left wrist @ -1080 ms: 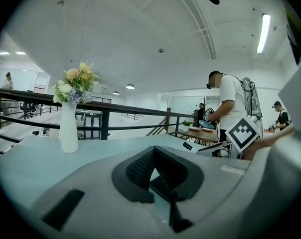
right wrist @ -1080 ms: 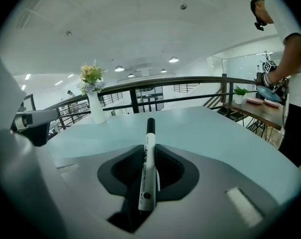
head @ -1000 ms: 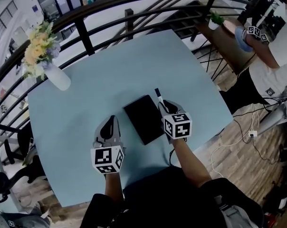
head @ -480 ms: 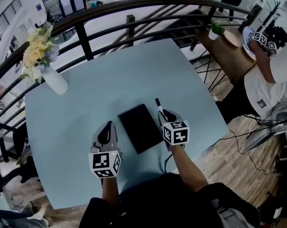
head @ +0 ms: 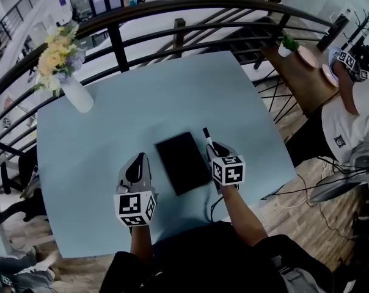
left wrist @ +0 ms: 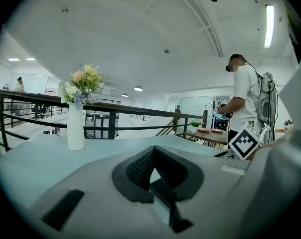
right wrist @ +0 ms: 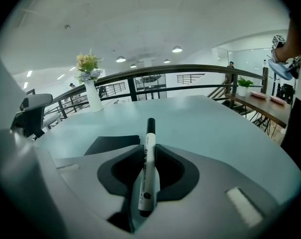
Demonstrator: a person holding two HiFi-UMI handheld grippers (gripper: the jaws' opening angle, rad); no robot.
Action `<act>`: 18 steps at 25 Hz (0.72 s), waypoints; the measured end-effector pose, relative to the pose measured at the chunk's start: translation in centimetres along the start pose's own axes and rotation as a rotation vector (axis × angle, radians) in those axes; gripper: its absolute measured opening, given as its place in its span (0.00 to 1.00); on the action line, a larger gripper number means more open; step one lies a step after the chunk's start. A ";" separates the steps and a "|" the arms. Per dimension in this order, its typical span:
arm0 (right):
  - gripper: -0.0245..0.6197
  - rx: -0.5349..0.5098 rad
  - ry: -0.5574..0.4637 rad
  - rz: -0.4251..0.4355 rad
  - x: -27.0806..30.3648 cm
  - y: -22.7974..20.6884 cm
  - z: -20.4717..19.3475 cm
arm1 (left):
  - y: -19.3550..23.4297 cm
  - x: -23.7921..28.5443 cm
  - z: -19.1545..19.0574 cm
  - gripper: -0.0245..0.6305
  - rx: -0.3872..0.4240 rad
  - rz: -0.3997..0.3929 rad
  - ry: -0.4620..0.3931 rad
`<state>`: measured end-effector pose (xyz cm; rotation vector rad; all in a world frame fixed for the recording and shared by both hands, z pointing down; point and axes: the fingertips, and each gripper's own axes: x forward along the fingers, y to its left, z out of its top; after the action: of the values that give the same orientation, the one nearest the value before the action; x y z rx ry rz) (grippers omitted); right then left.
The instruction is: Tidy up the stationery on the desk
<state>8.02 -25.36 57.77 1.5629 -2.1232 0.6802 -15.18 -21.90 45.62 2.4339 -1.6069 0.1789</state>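
The marker [right wrist: 147, 158] runs lengthwise between the jaws of the right gripper [head: 216, 151], which clamp its white barrel. Its black cap points away from the person, and it sits just right of the black notebook [head: 183, 162], along its long edge. Left of the notebook, the left gripper [head: 137, 163] is closed on nothing. Beyond the notebook the table [head: 172, 84] lies bare – a vase [head: 78, 96] stands far left. The marker's tail is hidden in the head view.

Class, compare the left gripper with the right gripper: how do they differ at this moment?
The left gripper is shut on nothing; the right gripper is shut on a white marker. The left gripper is left of the black notebook, the right gripper right of it. Both are over the blue table.
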 end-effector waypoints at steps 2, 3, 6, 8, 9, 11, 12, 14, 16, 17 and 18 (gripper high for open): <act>0.17 -0.005 0.011 0.006 0.3 0.0 -0.3 | 0.3 -0.3 -0.1 0.03 -0.005 0.013 0.000; 0.17 -0.007 0.018 0.008 0.4 -0.1 -0.5 | 0.3 -0.3 -0.2 0.03 -0.006 0.019 0.001; 0.17 -0.006 0.042 0.018 0.9 -0.3 -1.2 | 0.4 -0.6 -0.2 0.03 -0.004 0.037 0.000; 0.17 -0.010 0.057 0.031 1.2 -0.2 -1.8 | 0.6 -1.0 -0.2 0.03 -0.002 0.049 -0.001; 0.17 -0.012 0.064 0.037 1.3 -0.1 -2.1 | 0.7 -1.2 -0.2 0.03 0.000 0.056 -0.001; 0.17 -0.008 0.074 0.047 1.4 0.0 -2.4 | 1.0 -1.5 -0.2 0.03 0.001 0.069 -0.001; 0.17 -0.005 0.078 0.053 1.5 0.1 -2.5 | 1.1 -1.7 -0.3 0.03 0.000 0.075 -0.001; 0.17 0.000 0.085 0.066 1.7 0.4 -2.8 | 1.2 -2.1 -0.4 0.03 0.001 0.084 0.003; 0.17 0.004 0.093 0.077 1.9 0.5 -3.0 | 1.2 -2.4 -0.5 0.03 0.001 0.089 0.005; 0.17 0.004 0.099 0.081 2.0 0.5 -3.2 | 1.2 -2.5 -0.5 0.03 0.000 0.092 0.005; 0.17 0.003 0.106 0.085 2.1 0.5 -3.3 | 1.3 -2.7 -0.5 0.03 0.000 0.097 0.006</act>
<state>7.07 -24.84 61.60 1.4123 -2.1205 0.7780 -17.42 -19.84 45.68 2.3547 -1.7230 0.2016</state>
